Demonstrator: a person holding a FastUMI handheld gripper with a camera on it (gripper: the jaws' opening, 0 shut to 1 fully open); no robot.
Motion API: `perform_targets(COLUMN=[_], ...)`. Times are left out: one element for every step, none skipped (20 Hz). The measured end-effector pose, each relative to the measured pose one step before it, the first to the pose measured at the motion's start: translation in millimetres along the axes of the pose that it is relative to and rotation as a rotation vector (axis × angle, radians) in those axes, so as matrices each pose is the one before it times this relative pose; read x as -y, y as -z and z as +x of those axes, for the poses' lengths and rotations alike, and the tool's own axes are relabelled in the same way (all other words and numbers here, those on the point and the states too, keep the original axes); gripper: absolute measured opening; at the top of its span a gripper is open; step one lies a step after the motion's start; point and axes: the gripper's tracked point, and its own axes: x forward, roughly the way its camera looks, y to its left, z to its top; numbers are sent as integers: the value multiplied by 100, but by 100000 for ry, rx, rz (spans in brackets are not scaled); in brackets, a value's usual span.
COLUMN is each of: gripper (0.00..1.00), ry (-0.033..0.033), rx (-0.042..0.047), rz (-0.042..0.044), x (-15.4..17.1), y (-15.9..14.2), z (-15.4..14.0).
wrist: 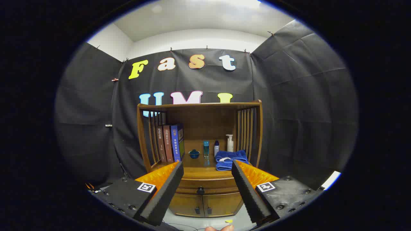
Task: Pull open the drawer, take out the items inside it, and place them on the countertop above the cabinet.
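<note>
Booth: you face a black cloth wall [289,96] on three sides, with a white ceiling above and a pale floor [237,221] below.
Gripper: your gripper [207,168] sits in the open, aimed at the front of a wooden cabinet [199,195].
Fingers: your two fingers [167,189] are spread wide apart and hold nothing; neither touches the cabinet.
Drawer: the drawer [208,185] lies in the gap between your fingers, beyond the tips, just under the countertop. It is closed, so you cannot see what is inside it.
Knob: a dark round knob [200,190] sits at the middle of the drawer front, between your fingers.
Doors: two cabinet doors [205,203] sit below the drawer, each with a small dark handle near the centre seam.
Countertop: the countertop [199,171] runs above the drawer, beyond your fingertips, under a wooden shelf frame with slatted sides.
Left of countertop: three books [170,142] stand upright against the left slats.
Middle: a small blue lidded cup [194,153] stands near the books; beside it are a tall blue bottle [206,149] and a small white bottle [216,148].
Right: a white pump bottle [230,143] stands behind a folded blue towel [231,159], which lies just beyond your right fingertip.
Near edge: fingertips of a hand [220,228] show on the floor side, below the gripper.
</note>
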Motion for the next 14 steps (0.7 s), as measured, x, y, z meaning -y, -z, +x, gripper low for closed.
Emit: perform_targets(gripper=[99, 99, 99, 99, 99, 99, 99, 99, 99, 99, 99, 99, 99, 99], ry=[14, 55, 88, -146, -339, -137, -56, -52, -29, 33, -32, -128, -100, -125], rx=[-229, -90, 19, 149, 98, 14, -28, -89, -84, -106, -154, -112, 48, 51], rz=[234, -2, -217, -129, 24, 65, 93, 173, 159, 139, 78, -66, -199, -286], x=[5, 83, -43, -62, -118, -108, -13, 108, -79, -52, -25, -58, -54, -74], y=[63, 61, -31, -60, -36, 35, 72, 108, 6, 43, 27, 38, -17, 3], z=[45, 30, 43, 5, -73, 77, -8, -29, 103, -16, 1, 122, -104, -10])
